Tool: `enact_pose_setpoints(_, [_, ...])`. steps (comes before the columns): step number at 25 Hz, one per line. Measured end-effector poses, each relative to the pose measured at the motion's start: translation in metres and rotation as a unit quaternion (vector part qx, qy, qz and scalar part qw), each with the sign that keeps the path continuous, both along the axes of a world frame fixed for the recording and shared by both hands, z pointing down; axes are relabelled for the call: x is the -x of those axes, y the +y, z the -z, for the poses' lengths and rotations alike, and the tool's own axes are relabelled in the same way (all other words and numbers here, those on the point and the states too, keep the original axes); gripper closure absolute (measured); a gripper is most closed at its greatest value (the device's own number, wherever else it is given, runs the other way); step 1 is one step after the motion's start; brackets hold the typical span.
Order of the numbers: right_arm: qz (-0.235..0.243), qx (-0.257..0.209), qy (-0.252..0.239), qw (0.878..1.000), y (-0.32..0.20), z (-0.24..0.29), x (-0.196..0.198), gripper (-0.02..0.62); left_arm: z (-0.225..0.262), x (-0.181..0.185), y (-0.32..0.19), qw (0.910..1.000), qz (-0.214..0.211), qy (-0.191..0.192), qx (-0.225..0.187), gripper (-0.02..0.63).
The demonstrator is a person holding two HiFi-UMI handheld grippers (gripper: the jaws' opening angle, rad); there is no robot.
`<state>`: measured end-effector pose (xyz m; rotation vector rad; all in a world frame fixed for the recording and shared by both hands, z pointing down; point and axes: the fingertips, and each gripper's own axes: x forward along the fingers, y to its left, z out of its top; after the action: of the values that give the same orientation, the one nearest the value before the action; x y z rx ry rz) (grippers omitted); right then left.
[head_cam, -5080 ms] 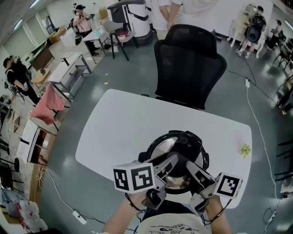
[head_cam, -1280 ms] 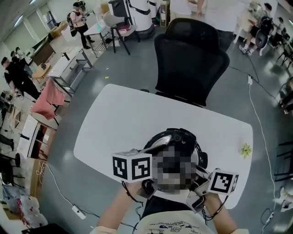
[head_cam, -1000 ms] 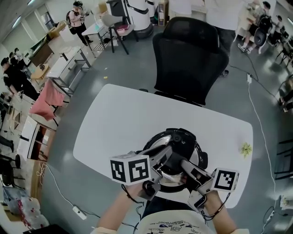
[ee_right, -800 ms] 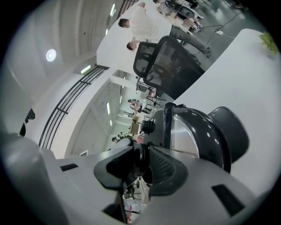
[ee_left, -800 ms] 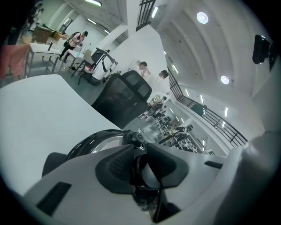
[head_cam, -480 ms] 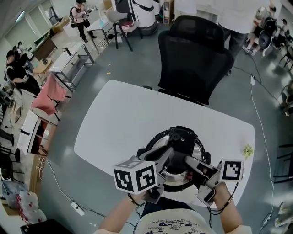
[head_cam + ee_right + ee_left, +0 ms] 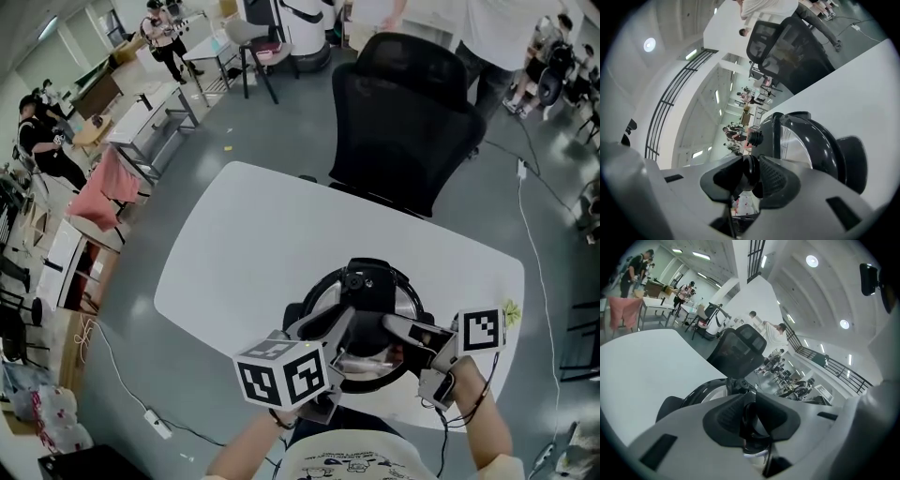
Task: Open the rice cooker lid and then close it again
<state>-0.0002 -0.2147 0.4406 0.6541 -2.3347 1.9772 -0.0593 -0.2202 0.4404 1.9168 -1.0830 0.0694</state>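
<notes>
From above, the rice cooker sits on the white table at the edge nearest the person, across from a black office chair. The left gripper and right gripper meet over its near side, at the lid. How far the lid is raised I cannot tell.

In the left gripper view, the jaws have just been closing and are clamped on the lid's dark rim.

In the right gripper view, the jaws likewise pinch that black rim, with the glass beyond them.
</notes>
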Motion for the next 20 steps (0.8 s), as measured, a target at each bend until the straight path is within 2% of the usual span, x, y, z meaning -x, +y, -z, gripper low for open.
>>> enact_pose_setpoints(4, [0.011,-0.006,-0.004,1.0,0.0,0.002,0.003,0.471,-0.001,0.001,0.0,1.0,0.002,-0.001,0.001,0.515])
enact_pose_setpoints(14, [-0.008,-0.017,-0.003,1.0,0.0,0.004,0.003,0.465,-0.001,0.001,0.0,0.9997,-0.002,0.02,0.012,0.512])
enact_pose_setpoints(17, [-0.013,-0.033,-0.009,0.999,0.001,0.009,0.007,0.459,-0.002,0.0,0.0,0.9995,-0.004,0.026,0.016,0.511])
enact_pose_setpoints(19, [-0.024,-0.041,0.013,0.999,0.003,0.008,0.004,0.455,-0.001,0.0,0.001,0.9995,-0.006,0.027,0.016,0.512])
enact_pose_setpoints(20, [-0.032,-0.043,0.054,0.997,0.005,0.001,-0.004,0.452,0.0,0.0,0.001,0.9995,-0.008,0.027,0.014,0.512])
